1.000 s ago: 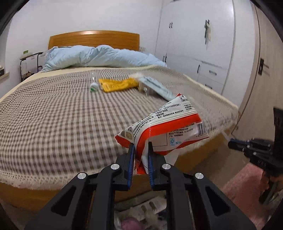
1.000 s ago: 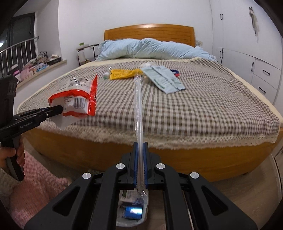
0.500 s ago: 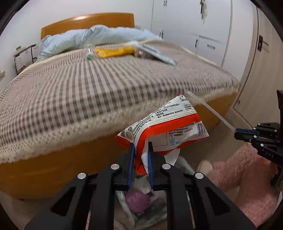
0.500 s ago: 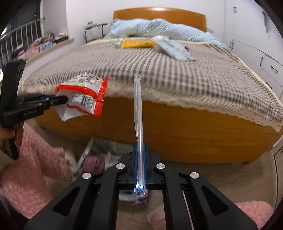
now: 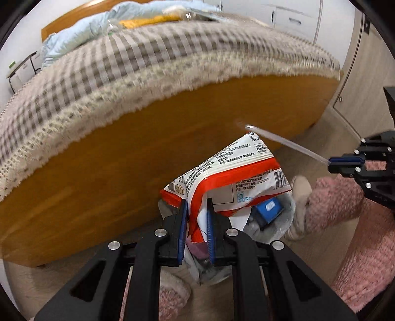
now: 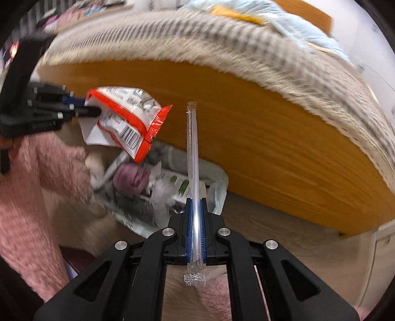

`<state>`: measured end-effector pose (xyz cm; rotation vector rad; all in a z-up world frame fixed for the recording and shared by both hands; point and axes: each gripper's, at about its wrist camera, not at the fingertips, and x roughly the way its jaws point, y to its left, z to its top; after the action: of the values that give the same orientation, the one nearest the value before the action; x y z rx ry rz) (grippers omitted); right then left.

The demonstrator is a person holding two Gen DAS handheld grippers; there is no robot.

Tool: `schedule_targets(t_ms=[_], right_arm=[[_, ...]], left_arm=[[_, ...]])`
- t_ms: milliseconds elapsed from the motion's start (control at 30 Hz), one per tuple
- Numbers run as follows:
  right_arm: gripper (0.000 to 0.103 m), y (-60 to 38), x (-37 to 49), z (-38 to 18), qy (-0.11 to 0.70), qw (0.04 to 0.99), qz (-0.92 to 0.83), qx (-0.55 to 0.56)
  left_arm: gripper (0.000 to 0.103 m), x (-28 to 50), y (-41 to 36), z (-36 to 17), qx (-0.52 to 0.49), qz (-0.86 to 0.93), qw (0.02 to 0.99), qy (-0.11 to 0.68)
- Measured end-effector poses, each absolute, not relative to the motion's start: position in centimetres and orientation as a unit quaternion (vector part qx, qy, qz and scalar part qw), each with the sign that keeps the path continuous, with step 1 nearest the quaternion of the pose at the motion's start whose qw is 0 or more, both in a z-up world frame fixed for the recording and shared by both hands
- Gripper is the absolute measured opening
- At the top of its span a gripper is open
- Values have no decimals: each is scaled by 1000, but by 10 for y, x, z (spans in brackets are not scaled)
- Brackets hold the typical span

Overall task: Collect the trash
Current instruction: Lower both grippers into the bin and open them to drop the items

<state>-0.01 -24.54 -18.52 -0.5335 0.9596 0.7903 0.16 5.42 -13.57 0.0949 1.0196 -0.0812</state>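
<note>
My left gripper (image 5: 196, 205) is shut on a red and white snack wrapper (image 5: 232, 177), which hangs over a plastic trash bag (image 5: 284, 217) on the floor. The right wrist view shows that wrapper (image 6: 123, 121) at the left, in the left gripper (image 6: 91, 111). A long clear straw wrapper (image 6: 193, 158) stands up between the pads of my right gripper (image 6: 195, 205), which is shut on it. Beyond those pads lies the trash bag (image 6: 217, 190), full of paper and a purple lump. In the left wrist view the right gripper (image 5: 330, 164) holds the straw wrapper (image 5: 284, 142) at the right.
The wooden bed side (image 5: 123, 160) with a checked, fringed cover (image 5: 123, 64) fills the background. More litter, a yellow packet (image 5: 148, 21), lies on the bed near a blue duvet (image 5: 74, 37). Pink fuzzy sleeves (image 5: 345, 202) and slippers (image 5: 300, 195) stand beside the bag. White cupboards (image 5: 296, 17) are behind.
Both grippers have dropped and tipped downward from bed height to the floor beside the bed. The trash bag has come into view under them. Both grips are unchanged.
</note>
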Motion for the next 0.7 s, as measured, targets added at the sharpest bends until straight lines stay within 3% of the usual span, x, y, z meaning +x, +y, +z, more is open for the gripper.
schedule_targets(t_ms=[400, 700], right_arm=[[6, -188, 25, -260, 419, 663, 454, -424], [6, -157, 27, -302, 326, 603, 490, -539]], left_arm=[[12, 23, 54, -186, 66, -27, 821, 567], [12, 37, 54, -216, 61, -32, 790, 610]])
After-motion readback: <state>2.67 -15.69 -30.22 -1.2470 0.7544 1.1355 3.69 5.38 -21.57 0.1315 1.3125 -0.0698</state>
